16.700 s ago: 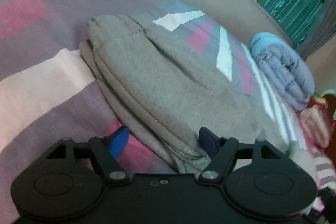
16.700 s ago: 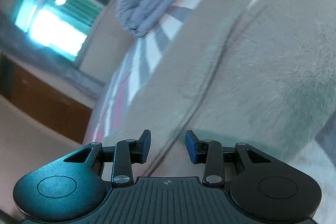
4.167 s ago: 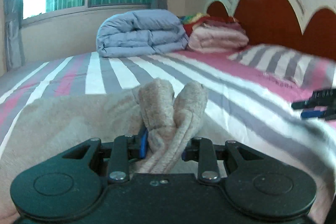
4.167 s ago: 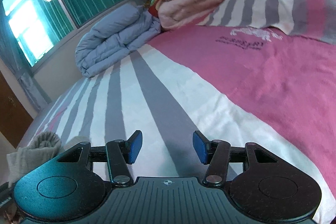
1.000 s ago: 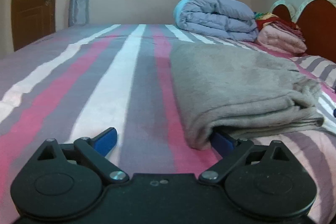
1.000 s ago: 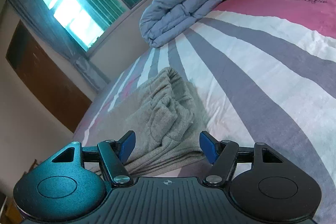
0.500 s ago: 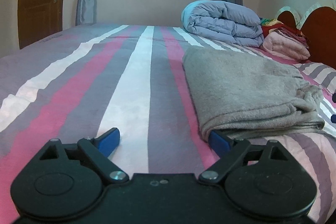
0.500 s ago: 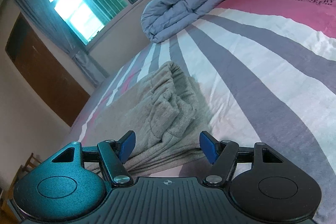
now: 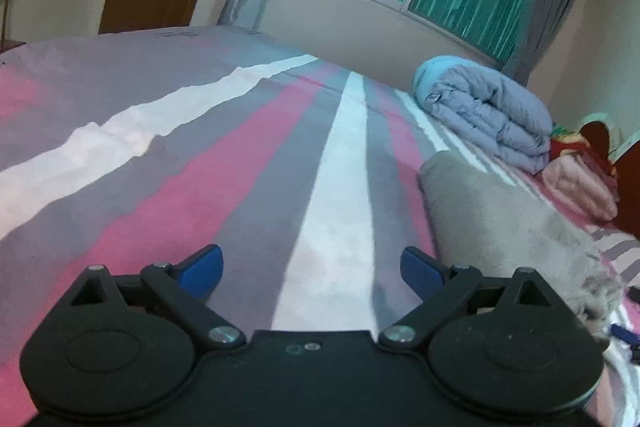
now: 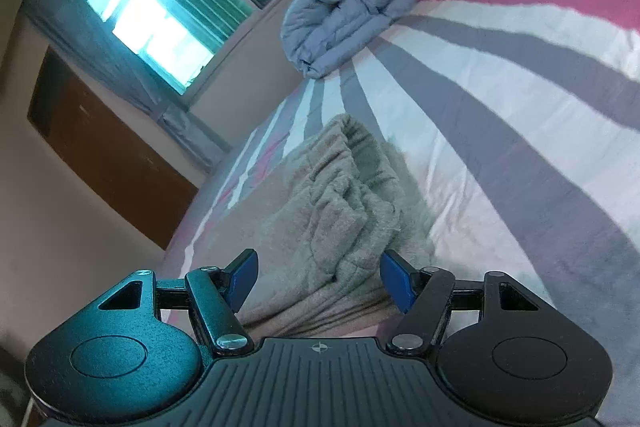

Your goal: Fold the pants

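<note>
Both spread wide and holding nothing: left tool low over bare striped bed, right tool hovering just short of the stacked layers, likely because little folding remains. Folded grey pants lying on the bed's middle stripes, well short of the blue duvet by the window-side edge. In the left view, pants' near end blurred and partly hidden behind the tool body; underside unseen.

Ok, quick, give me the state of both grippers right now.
Left gripper: open, holding nothing, pants off to its right.
Right gripper: open, holding nothing, pants lying ahead between its fingers.
</note>
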`<action>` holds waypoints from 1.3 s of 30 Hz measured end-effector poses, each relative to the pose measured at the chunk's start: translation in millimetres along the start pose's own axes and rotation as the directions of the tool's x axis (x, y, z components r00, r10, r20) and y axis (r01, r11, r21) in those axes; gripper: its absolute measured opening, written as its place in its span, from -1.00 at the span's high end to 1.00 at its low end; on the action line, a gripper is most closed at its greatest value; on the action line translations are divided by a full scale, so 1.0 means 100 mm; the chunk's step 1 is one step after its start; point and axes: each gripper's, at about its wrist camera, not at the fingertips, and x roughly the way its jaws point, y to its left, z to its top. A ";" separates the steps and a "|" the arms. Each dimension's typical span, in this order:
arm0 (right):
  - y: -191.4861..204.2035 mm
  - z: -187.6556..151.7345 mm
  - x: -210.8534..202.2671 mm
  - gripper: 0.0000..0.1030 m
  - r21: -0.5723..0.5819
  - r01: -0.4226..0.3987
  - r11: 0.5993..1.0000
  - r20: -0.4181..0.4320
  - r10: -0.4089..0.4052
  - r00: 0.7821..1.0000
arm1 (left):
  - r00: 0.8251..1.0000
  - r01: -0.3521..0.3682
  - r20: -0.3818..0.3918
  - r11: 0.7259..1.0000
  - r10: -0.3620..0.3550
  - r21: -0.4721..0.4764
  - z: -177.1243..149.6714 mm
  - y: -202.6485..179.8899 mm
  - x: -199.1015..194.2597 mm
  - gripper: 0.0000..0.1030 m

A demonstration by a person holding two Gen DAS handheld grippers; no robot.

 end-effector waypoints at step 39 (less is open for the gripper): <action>0.49 0.06 0.42 0.19 -0.436 0.159 0.886 0.093 -0.131 0.987 | 0.973 0.228 -0.094 0.948 -0.212 0.221 0.37 -0.85 0.84 -0.81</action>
